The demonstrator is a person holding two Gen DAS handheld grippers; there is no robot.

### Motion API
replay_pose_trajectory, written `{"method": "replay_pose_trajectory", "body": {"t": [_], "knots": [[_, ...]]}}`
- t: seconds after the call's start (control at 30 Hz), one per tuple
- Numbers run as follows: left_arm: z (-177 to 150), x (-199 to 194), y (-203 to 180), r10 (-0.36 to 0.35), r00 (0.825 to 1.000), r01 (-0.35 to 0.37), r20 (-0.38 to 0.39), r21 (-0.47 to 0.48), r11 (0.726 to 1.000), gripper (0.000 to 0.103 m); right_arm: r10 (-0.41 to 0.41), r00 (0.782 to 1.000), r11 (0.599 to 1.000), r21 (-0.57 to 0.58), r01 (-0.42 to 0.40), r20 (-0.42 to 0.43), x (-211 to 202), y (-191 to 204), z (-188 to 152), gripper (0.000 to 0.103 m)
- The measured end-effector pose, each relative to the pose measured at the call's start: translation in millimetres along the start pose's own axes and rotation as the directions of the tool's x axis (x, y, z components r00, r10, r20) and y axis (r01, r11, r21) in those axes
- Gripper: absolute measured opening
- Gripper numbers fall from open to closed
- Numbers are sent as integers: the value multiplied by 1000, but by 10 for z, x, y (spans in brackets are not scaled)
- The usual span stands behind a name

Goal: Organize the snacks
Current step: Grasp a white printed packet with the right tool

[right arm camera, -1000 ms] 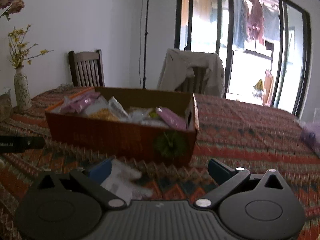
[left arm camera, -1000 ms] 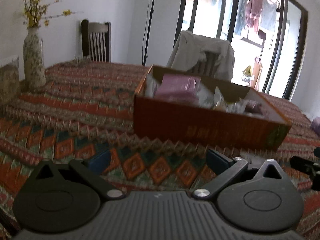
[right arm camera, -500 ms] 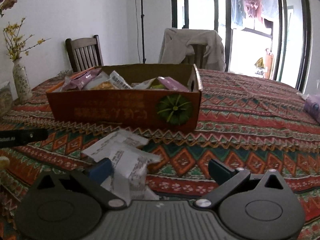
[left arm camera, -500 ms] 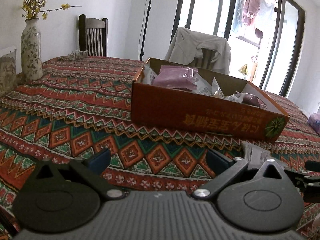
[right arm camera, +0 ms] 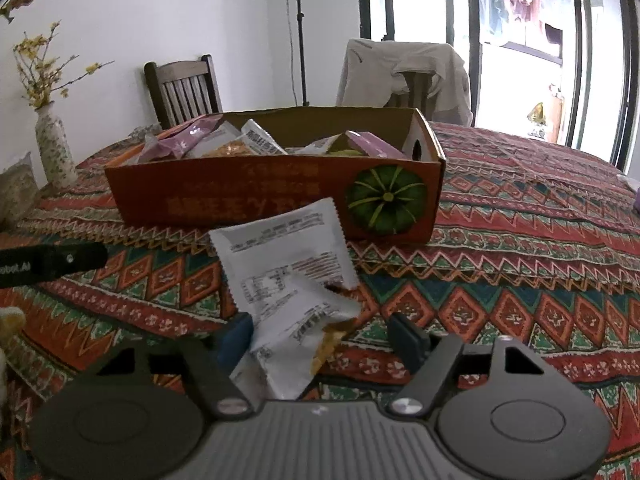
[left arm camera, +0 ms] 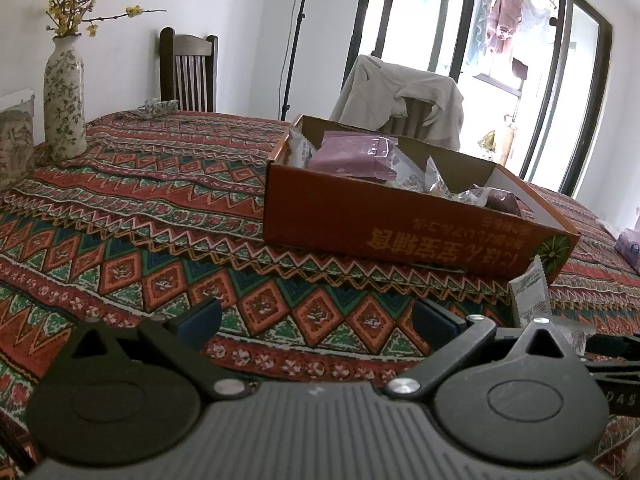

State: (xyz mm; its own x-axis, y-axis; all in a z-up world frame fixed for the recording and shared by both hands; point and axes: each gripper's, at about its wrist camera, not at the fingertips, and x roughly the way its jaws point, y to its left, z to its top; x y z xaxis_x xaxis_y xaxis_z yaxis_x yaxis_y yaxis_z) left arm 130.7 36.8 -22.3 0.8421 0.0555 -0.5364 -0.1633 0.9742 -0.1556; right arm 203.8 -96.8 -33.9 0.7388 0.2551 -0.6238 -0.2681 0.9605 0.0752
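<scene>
Fingers first: our right gripper [right arm camera: 320,332] stands with its jaws part-open and has just been closing; two white snack packets [right arm camera: 288,276] lie overlapping between the pads. The left pad [right arm camera: 236,338] sits at the packets' edge, while the right pad [right arm camera: 408,334] is clear of them, so we judge no grip made yet. Our left gripper [left arm camera: 316,316] is wide open and empty, with only the patterned tablecloth [left arm camera: 140,216] between its pads.

Item, loose stock: the two white packets rest on the cloth just in front of the orange cardboard box [right arm camera: 248,196], the far one leaning toward its front wall. In the left view one corner of a packet [left arm camera: 530,294] shows beside the box's end.

Item, stock already stored: purple packets [left arm camera: 352,156], white ones and an orange one fill the box loosely, unsorted.

Item, surroundings: flowered vase [left arm camera: 64,96], wooden chair [left arm camera: 188,72], and a second chair draped with a pale garment [left arm camera: 400,96] beyond the table.

Status, as we judge it: most snacks are boxed; at least these two remain out. A purple thing [left arm camera: 628,242] at the table's far right edge may be another, but we cannot tell.
</scene>
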Motion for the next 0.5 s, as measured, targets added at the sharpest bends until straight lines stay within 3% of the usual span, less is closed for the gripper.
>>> {"method": "replay_pose_trajectory", "body": {"t": [0.23,0.27,0.37,0.5], "knots": [[-3,-11,10,-3,1000,3,0,-4,1000,103,2,1000,999,-48,-3,-9,22,79,4,74],[-3,-12,12,-5,1000,5,1,-6,1000,103,7,1000,999,-51,-7,-9,22,81,4,71],[-1,-6,20,-7,1000,7,-2,-11,1000,103,23,1000,998,-62,-23,4,-3,98,1,51],[-3,-2,19,-5,1000,5,-3,-15,1000,103,28,999,999,-38,-27,32,-58,59,-9,44]]}}
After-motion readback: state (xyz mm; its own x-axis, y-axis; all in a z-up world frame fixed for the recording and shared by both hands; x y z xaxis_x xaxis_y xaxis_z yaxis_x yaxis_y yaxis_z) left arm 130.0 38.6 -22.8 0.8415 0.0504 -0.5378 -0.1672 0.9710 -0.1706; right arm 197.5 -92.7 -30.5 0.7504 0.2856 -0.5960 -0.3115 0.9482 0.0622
